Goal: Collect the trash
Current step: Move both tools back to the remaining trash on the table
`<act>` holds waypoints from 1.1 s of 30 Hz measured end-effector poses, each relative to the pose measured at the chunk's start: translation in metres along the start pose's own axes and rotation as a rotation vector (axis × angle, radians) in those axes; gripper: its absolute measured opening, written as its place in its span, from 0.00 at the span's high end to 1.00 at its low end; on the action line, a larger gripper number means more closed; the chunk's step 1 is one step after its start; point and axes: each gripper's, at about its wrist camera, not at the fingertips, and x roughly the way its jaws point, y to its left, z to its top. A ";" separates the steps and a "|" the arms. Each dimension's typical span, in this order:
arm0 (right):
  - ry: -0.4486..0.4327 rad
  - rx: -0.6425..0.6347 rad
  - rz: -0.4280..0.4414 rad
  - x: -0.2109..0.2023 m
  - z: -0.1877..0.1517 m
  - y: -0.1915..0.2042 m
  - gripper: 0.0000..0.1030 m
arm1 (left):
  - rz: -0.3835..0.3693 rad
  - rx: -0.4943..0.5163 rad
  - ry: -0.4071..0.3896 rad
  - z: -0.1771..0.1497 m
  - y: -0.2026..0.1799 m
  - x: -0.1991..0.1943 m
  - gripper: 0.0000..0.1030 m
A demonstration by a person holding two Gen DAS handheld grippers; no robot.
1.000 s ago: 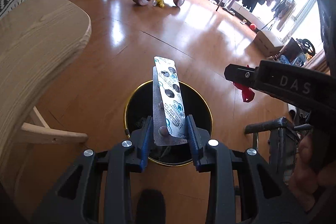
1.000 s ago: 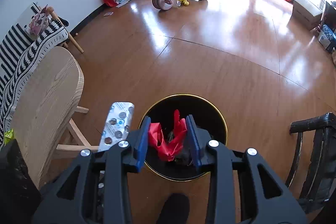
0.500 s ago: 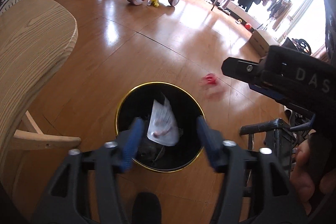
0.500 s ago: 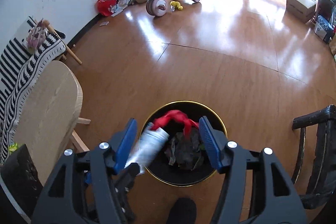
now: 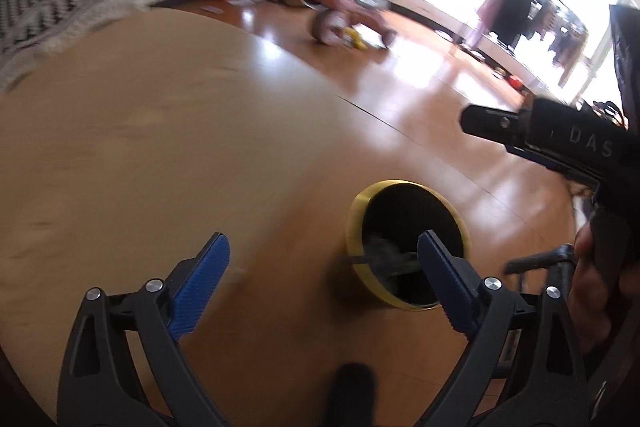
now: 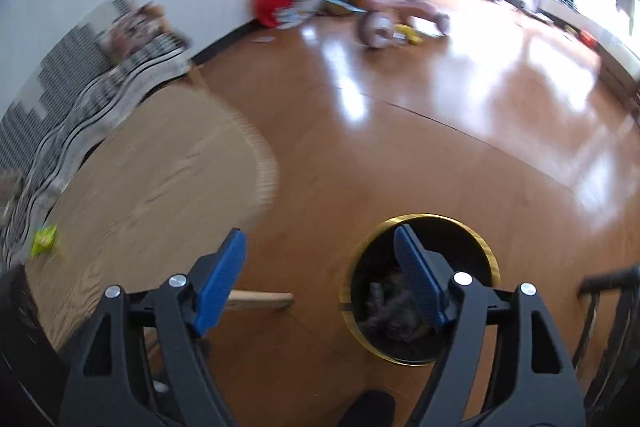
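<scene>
Left gripper (image 5: 322, 281) and right gripper (image 6: 320, 279): jaws opening, nothing between | bin (image 6: 494, 259) at 1 o'clock, dark trash inside | step, judged: drop finished | next: seek trash, perhaps yellow-green scrap (image 6: 45, 238) at 9 o'clock on wooden table (image 6: 160, 171).

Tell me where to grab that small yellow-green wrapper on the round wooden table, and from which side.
Take the yellow-green wrapper across its narrow width, coming down from above. It looks low and crumpled on the table, so a sideways approach would probably only push it along. It is too blurred to pick a better edge. The left gripper and right gripper are both empty, their jaws opening.
</scene>
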 end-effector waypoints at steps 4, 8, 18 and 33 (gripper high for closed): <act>-0.003 -0.139 0.061 0.008 -0.001 0.076 0.23 | 0.161 -0.060 -0.056 -0.015 0.094 -0.065 0.07; 0.020 -0.259 0.166 0.020 -0.011 0.164 0.23 | 0.321 -0.119 -0.099 -0.044 0.187 -0.126 0.06; 0.094 -0.517 0.336 0.047 -0.076 0.371 0.20 | 0.554 -0.417 -0.097 -0.131 0.355 -0.214 0.06; 0.151 -0.608 0.408 0.076 -0.133 0.493 0.18 | 0.612 -0.530 -0.027 -0.162 0.438 -0.211 0.06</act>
